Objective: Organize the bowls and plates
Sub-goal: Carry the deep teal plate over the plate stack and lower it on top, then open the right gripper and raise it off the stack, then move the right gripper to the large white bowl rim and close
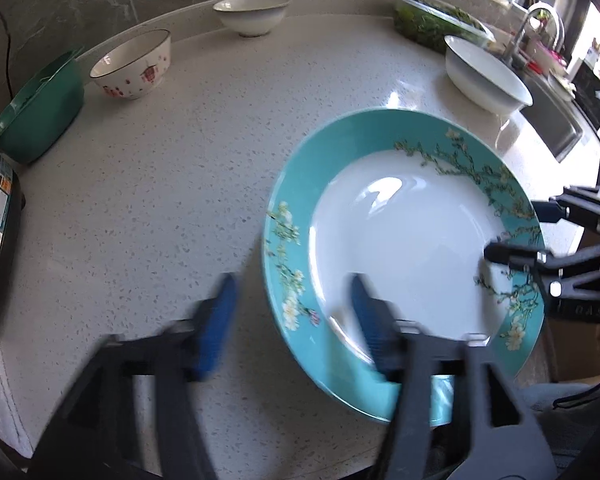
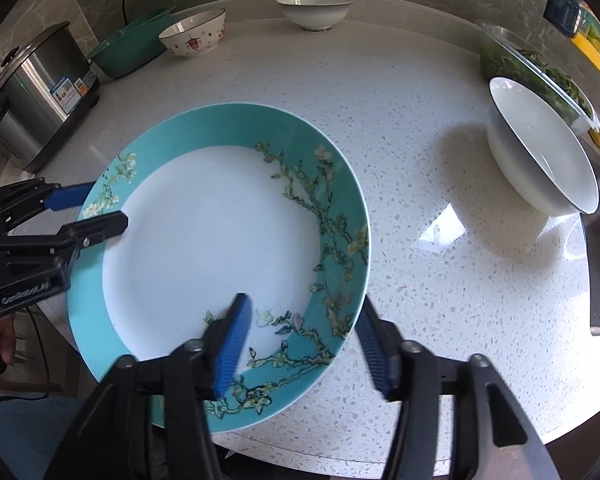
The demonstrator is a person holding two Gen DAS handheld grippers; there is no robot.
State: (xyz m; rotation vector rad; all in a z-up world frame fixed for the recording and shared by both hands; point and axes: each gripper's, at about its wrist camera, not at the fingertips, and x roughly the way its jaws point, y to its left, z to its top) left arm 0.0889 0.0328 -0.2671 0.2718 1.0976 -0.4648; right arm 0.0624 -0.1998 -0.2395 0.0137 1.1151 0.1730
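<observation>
Nearest in the left wrist view: left gripper [image 1: 292,320] with fingers [image 1: 216,320] released, spread wide, one blue pad over bare bench [image 1: 160,200], the other over the teal-rimmed plate [image 1: 404,240] at its seven-o'clock rim; rim between the two pads, neither pressing on it. Lying flat near the bench's front edge, that plate, white centre, blossom branches around the rim. At three o'clock on the plate, the right gripper [image 1: 520,228], reaching in from the side.

Nearest in the right wrist view: right gripper [image 2: 304,340], fingers [image 2: 236,340] likewise released and apart, straddling the plate [image 2: 220,240] rim at five o'clock, one pad above the white well, the other outside over the bench [image 2: 460,280]; no clamping visible. At nine o'clock on the plate, the left gripper [image 2: 100,208], pads apart above and beside the rim.

Farther off, toward two o'clock, a large white bowl [image 2: 540,152], just beside a clear container of greens [image 2: 540,68]. At the back edge, twelve o'clock, a small white bowl [image 2: 314,10]. Toward eleven o'clock, a red-patterned bowl [image 2: 192,34], just beside a green dish [image 2: 128,52]. At ten o'clock, a steel cooker [image 2: 44,92] against the grey wall. Sink and tap [image 1: 536,28] at the far right in the left wrist view.
</observation>
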